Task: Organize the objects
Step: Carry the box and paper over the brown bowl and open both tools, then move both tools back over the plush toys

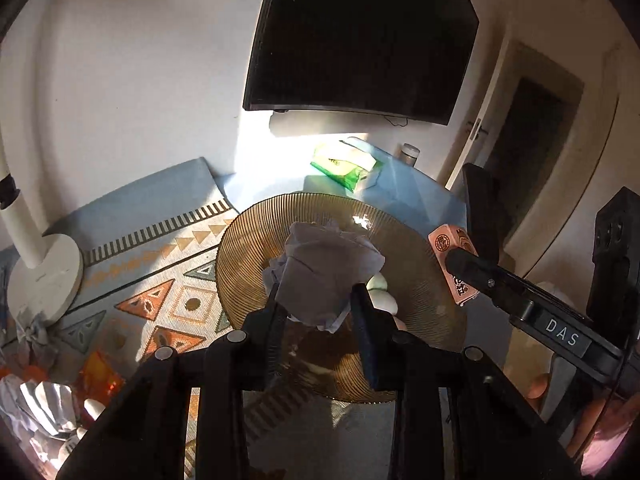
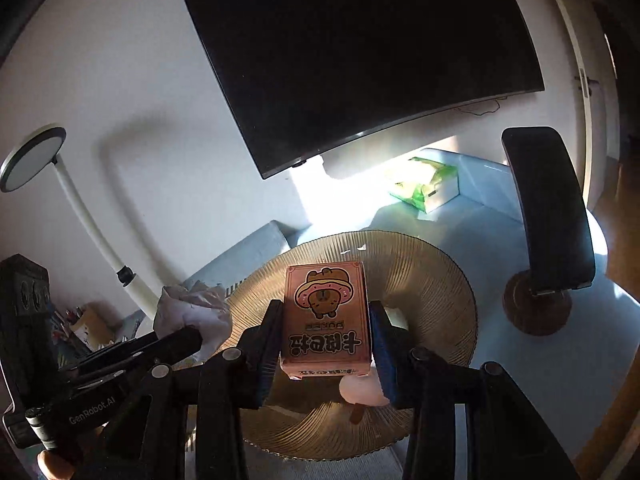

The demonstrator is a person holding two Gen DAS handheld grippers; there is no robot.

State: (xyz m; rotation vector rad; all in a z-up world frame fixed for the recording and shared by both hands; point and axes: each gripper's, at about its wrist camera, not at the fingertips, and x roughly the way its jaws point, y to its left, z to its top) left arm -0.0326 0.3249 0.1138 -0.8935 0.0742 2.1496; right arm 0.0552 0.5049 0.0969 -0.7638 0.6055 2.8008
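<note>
Left gripper (image 1: 318,300) fingers are clamping a crumpled grey-white paper wad (image 1: 326,270); right gripper (image 2: 326,332) fingers are pinching a pink cartoon-bear card box (image 2: 325,316). Both are hovering over the ribbed amber glass plate (image 2: 432,280), wad at nine o'clock of box. Judged step: carrying. Next: choosing separate drop spots.

One ribbed plate (image 2: 432,280), one card box (image 2: 325,316), one crumpled paper (image 1: 324,272), one tissue pack (image 1: 345,165).

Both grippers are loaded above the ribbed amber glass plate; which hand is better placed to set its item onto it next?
Probably right: the right gripper holds the pink card box over the plate's centre; the left gripper's crumpled paper hangs nearer its rim.
</note>
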